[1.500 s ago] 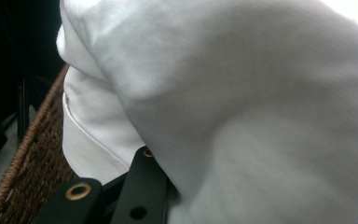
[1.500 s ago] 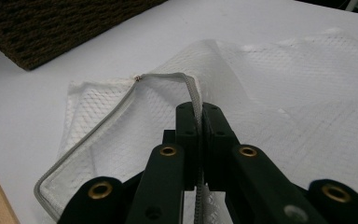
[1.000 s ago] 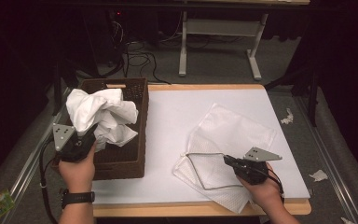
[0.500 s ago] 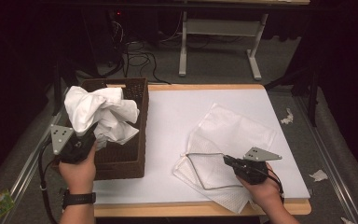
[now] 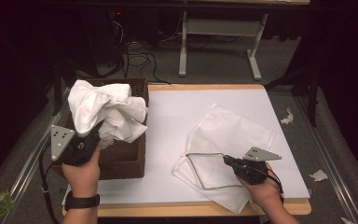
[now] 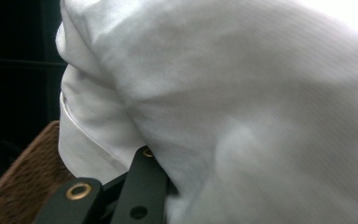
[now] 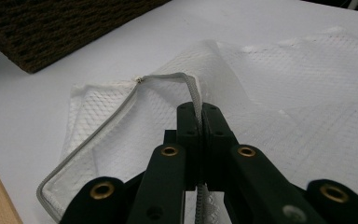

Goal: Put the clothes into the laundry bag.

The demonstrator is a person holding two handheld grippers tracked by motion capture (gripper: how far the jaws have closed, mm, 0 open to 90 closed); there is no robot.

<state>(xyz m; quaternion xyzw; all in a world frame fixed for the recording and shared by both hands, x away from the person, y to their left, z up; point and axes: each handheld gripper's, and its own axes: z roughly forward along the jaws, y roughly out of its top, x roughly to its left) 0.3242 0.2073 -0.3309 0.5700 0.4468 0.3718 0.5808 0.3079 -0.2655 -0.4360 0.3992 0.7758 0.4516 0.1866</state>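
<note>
The cloth [image 5: 106,111], clamped in the left gripper [image 5: 93,140] above the basket [image 5: 121,161], is held well left of the mesh bag [image 5: 233,135], whose zipper edge [image 7: 193,95] is pinched shut in the right gripper [image 5: 227,161].

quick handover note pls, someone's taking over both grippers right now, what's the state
Left gripper: shut on the white garment, held bunched above the wicker basket at the table's left edge.
Right gripper: shut on the zipper edge of the mesh laundry bag, which lies flat on the white table with its mouth open.
Done: garment lifted out of the basket, bag edge gripped.
Left: probably carry the garment over, feed it into the bag's opening, then close the zipper.
</note>
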